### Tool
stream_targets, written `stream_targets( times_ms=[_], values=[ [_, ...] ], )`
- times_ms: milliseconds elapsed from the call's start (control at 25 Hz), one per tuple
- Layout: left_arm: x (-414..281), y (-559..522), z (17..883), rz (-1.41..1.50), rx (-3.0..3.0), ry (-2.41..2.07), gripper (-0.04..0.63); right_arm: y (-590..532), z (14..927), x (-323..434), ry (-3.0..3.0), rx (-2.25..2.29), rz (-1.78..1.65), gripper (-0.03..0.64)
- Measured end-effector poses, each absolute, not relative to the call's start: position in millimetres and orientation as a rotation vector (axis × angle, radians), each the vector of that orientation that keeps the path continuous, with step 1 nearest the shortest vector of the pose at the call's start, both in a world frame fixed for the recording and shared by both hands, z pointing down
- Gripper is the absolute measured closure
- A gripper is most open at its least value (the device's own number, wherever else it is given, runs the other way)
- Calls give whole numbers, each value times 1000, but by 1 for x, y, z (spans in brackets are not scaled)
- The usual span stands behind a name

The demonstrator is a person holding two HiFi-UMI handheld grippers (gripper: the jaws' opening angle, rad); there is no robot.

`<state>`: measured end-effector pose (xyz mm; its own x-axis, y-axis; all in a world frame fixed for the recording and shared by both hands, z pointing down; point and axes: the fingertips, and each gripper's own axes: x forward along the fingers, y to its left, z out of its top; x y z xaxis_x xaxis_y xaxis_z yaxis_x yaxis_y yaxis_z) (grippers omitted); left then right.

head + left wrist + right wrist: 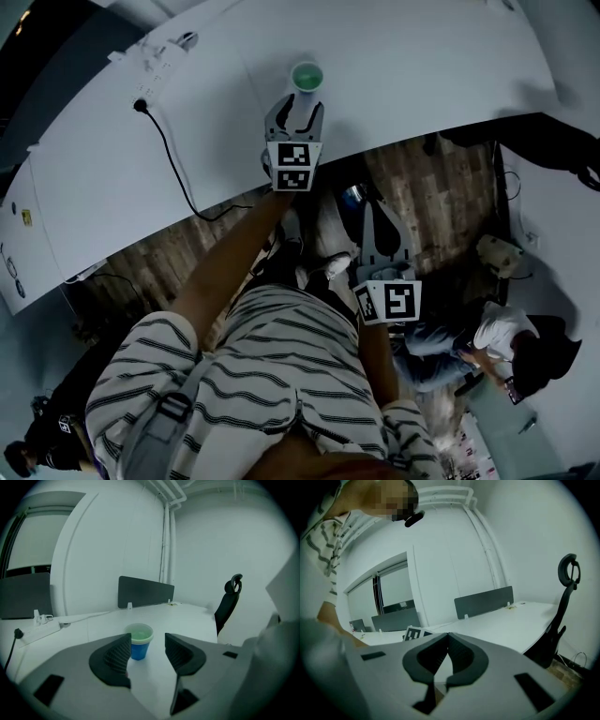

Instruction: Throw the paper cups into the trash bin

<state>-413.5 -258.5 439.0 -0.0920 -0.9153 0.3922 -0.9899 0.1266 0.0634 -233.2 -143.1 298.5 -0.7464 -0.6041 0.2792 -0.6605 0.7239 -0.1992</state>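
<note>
A blue paper cup [307,76] with a pale green inside stands upright on the white table [422,66], near its front edge. My left gripper [300,101] hovers just short of it, open. In the left gripper view the cup [139,641] stands a little beyond the two dark pads [117,656], centred on the gap and untouched by them. My right gripper [368,208] hangs below the table edge over the wooden floor. Its jaws [447,644] are shut with nothing between them. I cannot make out a trash bin.
A power strip [155,58] with a black cable [173,155] lies on the table's left part. A dark divider panel [145,591] stands at the far edge and a black office chair [228,603] to the right. A person [497,342] sits at the lower right.
</note>
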Motion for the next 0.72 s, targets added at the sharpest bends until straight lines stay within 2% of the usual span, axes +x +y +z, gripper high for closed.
stream_targets(
  times_ms=[720],
  values=[
    [-438,-291,494,391,1827,-2081,310,-124,327,-245,-2666,1002,438,606]
  ],
)
